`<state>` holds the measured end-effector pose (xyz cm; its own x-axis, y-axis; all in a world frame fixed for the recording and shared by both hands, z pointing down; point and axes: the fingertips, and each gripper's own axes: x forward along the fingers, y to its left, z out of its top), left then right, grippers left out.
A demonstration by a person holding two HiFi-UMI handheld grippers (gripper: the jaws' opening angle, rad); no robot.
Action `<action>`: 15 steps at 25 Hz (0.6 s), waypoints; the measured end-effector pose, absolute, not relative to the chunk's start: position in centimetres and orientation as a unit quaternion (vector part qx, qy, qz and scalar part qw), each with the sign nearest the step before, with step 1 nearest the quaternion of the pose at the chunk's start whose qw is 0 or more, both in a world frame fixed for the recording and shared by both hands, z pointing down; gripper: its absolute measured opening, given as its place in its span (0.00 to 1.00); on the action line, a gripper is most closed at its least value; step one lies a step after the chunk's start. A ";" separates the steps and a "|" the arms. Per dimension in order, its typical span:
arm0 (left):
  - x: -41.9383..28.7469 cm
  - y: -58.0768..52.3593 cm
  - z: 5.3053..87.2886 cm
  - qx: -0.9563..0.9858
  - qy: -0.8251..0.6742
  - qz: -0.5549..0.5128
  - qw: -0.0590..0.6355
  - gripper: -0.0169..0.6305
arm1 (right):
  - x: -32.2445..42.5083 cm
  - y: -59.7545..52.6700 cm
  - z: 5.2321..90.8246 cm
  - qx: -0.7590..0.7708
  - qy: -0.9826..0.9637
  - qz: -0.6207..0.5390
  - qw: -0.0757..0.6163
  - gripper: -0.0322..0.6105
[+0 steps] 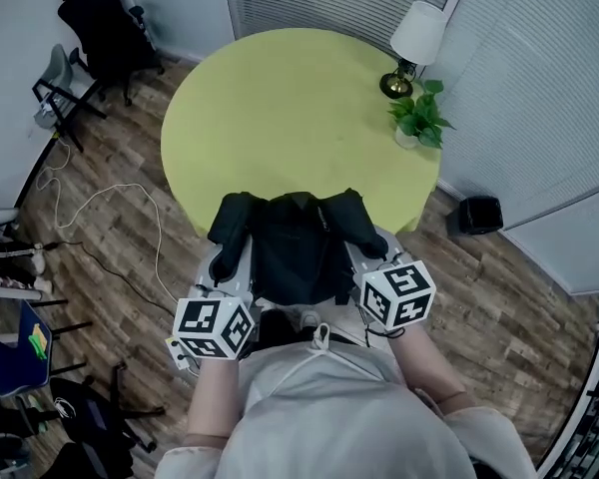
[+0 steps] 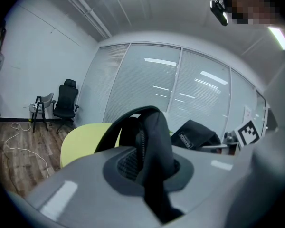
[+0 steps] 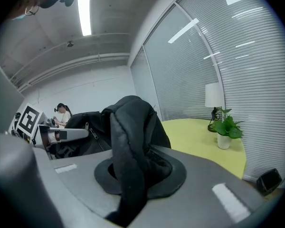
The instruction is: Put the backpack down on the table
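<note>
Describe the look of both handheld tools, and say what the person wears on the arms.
The left tool and right tool have matte grey bodies. The left cube and right cube are white with black square markers. In the gripper views, the grey jaws show a dark rounded pad and small white rectangles. The person wears a pale top with light sleeves.

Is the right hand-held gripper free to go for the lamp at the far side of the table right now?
Probably not: the right hand-held gripper is shut on the backpack strap, and the lamp stands far across the yellow table.
</note>
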<state>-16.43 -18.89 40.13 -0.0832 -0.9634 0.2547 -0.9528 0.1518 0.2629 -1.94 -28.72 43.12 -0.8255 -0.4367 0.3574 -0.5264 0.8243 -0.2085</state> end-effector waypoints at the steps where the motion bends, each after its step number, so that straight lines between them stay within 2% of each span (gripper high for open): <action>1: -17.0 -19.6 40.2 0.653 -0.734 -0.014 0.187 0.08 | -2.4 -29.4 43.2 0.258 -0.943 0.152 0.149 0.11; 15: -26.8 -34.2 41.5 0.703 -0.681 0.014 0.206 0.08 | -11.0 -41.9 44.4 0.326 -0.918 0.173 0.149 0.11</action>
<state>-26.77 -34.20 41.48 0.0720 -0.9513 0.2997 -0.9627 0.0123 0.2705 -10.98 -41.86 44.37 -0.7431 -0.5468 0.3857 -0.6495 0.7280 -0.2195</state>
